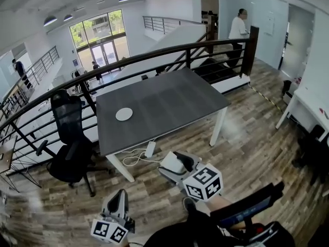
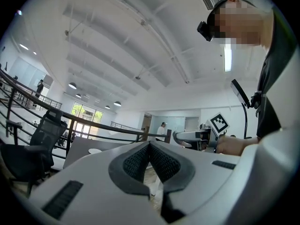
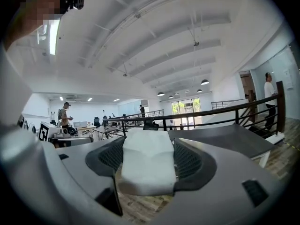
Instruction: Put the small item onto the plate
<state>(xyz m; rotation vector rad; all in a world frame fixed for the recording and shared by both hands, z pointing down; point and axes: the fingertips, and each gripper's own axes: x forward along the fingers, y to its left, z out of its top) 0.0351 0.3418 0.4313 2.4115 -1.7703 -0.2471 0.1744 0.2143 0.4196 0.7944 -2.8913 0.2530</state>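
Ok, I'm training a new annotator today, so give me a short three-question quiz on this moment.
1. Fill in: the white plate lies on the dark ____.
2. True or false: the left gripper is shut with nothing between its jaws.
3. The white block is: A) on the white plate, B) clamped in the right gripper, C) in the left gripper.
Key: 1 table; 2 true; 3 B.

Quick count: one table (image 1: 169,99), one plate (image 1: 124,114), one office chair (image 1: 69,138), one white block (image 3: 147,172), plus two grippers, the left gripper (image 2: 150,148) and the right gripper (image 3: 148,142)
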